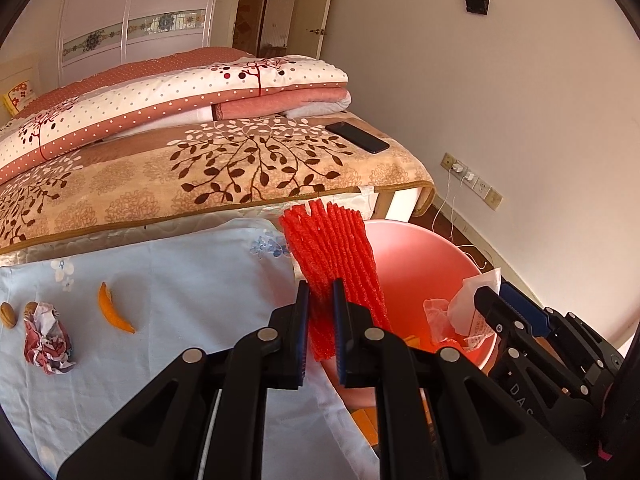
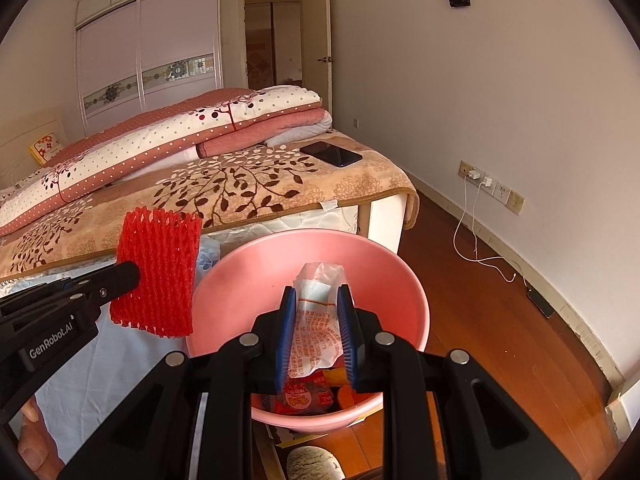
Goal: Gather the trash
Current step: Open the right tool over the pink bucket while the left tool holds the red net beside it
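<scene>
"genrobot.ai" in white on the left gripper (image 2: 132, 276) body, red print on held wrapper (image 2: 316, 344) unreadable

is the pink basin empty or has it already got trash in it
Not empty. The pink basin already holds a red printed wrapper and orange scraps at its bottom, seen in the right wrist view.

Left gripper (image 1: 321, 292) clamping a red foam net (image 1: 334, 256) beside the rim of the pink basin (image 1: 416, 256). Right gripper (image 1: 486, 300) holding a clear plastic wrapper (image 1: 460, 308) over the basin. Lying on the pale blue cloth (image 1: 180, 280): orange peel (image 1: 112, 310), crumpled paper (image 1: 46, 338), two walnuts (image 1: 16, 313).
</scene>
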A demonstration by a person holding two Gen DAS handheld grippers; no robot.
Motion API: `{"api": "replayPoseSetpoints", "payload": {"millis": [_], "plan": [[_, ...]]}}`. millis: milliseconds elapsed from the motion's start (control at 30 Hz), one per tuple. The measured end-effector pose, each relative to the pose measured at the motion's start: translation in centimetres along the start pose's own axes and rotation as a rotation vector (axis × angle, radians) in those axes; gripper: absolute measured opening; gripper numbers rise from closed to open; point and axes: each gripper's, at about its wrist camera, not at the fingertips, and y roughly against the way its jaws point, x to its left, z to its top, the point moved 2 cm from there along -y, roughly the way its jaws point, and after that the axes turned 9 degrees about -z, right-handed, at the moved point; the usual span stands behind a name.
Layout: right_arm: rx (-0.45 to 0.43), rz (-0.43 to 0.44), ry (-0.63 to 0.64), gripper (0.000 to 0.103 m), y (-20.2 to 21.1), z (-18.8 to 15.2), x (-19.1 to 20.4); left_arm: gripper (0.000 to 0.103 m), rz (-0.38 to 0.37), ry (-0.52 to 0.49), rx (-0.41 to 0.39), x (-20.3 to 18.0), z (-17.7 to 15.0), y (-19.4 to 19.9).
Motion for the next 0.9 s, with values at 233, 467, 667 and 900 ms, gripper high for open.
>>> {"api": "replayPoseSetpoints", "payload": {"millis": [233, 467, 667, 900], "plan": [[0.002, -0.002, -0.005, 0.02, -0.2, -0.1, -0.2, 0.019, -0.007, 0.006, 0.028, 0.1, 0.0, -0.7], [0.006, -0.009, -0.006, 0.02, -0.5, -0.1, -0.3, 0.02, -0.011, 0.02, 0.028, 0.4, -0.1, -0.7], [0.012, -0.012, -0.017, 0.02, -1.3, -0.2, -0.7, 0.02, -0.008, 0.032, 0.009, 0.9, 0.1, -0.2], [0.052, 0.015, -0.057, 0.02, -2.6, -0.5, -1.5, 0.02, -0.023, 0.047, 0.008, 1.5, 0.4, 0.0]]}}
